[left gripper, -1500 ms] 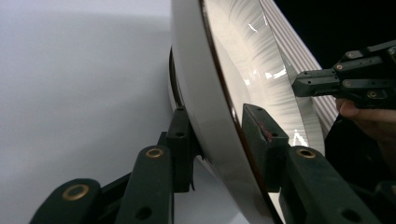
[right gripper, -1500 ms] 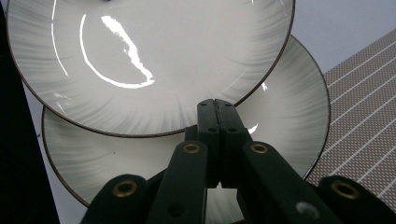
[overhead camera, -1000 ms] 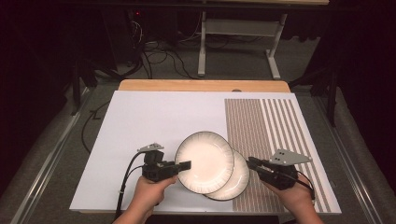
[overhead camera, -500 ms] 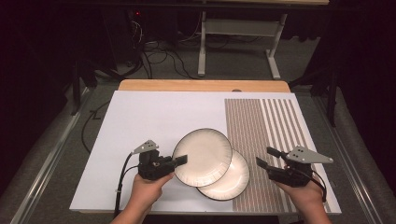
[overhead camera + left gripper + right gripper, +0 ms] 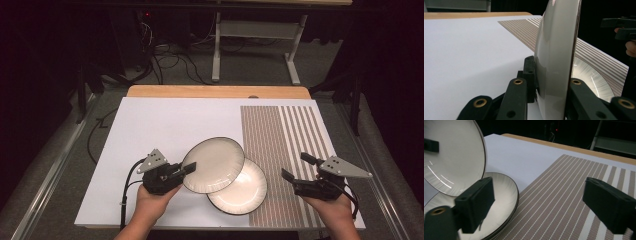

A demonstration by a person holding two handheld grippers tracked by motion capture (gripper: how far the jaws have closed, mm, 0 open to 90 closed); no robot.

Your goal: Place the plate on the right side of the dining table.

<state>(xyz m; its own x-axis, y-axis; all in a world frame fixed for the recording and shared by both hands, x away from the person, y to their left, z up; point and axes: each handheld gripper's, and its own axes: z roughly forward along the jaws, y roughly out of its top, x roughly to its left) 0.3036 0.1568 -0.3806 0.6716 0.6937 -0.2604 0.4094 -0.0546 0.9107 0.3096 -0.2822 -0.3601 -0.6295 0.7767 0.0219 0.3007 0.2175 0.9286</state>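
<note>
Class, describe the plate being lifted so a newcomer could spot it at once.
Start at the white table, near its front edge. Two dark-rimmed white plates overlap there. The upper plate is tilted, its rim clamped by the left hand-held gripper; the lower plate lies flat.

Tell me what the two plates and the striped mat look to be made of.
Held plate: likely glazed ceramic, glossy cream with a dark rim line; it throws sharp highlights. Lower plate: same look, with shiny streaks across its face. Striped mat: probably woven vinyl or fabric, matte; a fine mesh weave shows in the brown bands.
</note>
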